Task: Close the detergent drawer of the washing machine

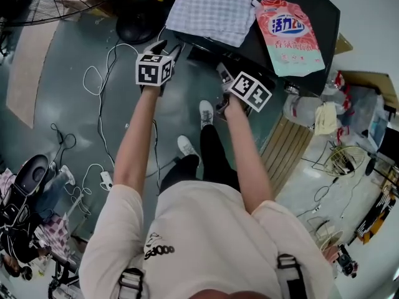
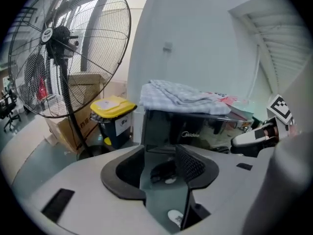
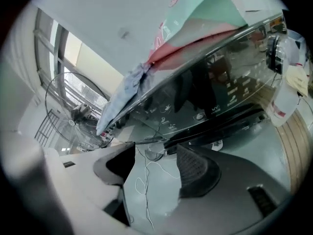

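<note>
I am holding the left gripper point(image 1: 167, 48) and right gripper point(image 1: 223, 73) wide open and empty before the washing machine point(image 1: 327, 17). Its detergent drawer point(image 1: 201, 55) is jutting from the machine's front toward me, between both grippers (the left seems nearer).

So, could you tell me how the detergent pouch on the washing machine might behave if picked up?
The detergent pouch is a soft bag lying flat, so it would probably sag rather than stay stiff. It looks fairly full, so it is likely heavy for its size. Its glossy film may slip in a grip.
</note>
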Action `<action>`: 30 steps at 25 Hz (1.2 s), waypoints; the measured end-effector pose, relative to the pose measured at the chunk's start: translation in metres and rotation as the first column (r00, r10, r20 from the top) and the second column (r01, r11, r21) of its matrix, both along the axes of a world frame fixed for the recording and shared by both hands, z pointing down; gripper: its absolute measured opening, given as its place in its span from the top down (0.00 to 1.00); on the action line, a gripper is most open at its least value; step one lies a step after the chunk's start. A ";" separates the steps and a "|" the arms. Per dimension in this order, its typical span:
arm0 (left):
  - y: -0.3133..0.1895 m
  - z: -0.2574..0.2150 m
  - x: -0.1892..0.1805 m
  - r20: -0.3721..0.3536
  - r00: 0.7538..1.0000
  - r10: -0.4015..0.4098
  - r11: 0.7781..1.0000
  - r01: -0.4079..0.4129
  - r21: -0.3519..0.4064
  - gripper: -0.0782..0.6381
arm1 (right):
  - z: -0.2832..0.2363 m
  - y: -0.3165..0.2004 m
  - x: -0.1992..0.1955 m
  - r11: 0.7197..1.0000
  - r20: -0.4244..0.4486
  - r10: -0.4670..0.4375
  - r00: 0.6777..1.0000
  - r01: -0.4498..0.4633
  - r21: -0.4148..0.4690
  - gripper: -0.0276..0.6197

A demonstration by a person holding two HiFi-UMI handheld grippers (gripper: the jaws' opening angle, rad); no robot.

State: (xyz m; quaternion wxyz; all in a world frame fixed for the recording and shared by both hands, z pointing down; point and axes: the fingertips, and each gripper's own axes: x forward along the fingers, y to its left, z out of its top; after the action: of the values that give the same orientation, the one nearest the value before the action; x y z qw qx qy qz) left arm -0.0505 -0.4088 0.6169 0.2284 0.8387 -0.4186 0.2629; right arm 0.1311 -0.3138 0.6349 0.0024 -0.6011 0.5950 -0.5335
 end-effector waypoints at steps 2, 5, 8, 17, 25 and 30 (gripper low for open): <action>0.018 -0.007 -0.005 -0.010 1.000 0.020 1.000 -0.020 0.002 0.62 | -0.010 0.010 0.000 1.000 -0.003 -0.013 1.000 0.013 0.020 0.55; 0.044 -0.021 -0.016 -0.018 0.999 0.031 0.999 -0.031 0.017 0.69 | -0.027 0.022 0.004 0.997 -0.058 -0.050 0.997 0.053 0.057 0.64; 0.068 -0.039 -0.032 -0.018 1.000 0.022 0.999 -0.021 0.047 0.78 | -0.051 0.032 0.009 0.989 -0.157 -0.095 0.983 0.111 0.096 0.75; 0.155 -0.118 -0.068 -0.007 0.998 0.059 0.975 -0.056 0.217 0.86 | -0.147 0.090 -0.021 0.901 -0.220 -0.231 0.948 0.294 0.320 0.95; 0.231 -0.182 -0.085 0.016 0.994 0.104 0.925 -0.103 0.366 0.86 | -0.243 0.152 -0.077 0.682 -0.490 -0.345 0.801 0.572 0.455 0.95; 0.262 -0.229 -0.096 0.021 0.996 0.091 0.883 -0.091 0.461 0.86 | -0.292 0.192 -0.093 0.549 -0.625 -0.327 0.709 0.681 0.485 0.95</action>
State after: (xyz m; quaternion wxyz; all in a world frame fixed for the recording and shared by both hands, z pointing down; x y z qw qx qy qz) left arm -0.1466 -0.1464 0.3878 0.0103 0.8877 -0.4293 0.1660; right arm 0.0378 -0.1222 0.3430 -0.0761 -0.4587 0.8809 -0.0888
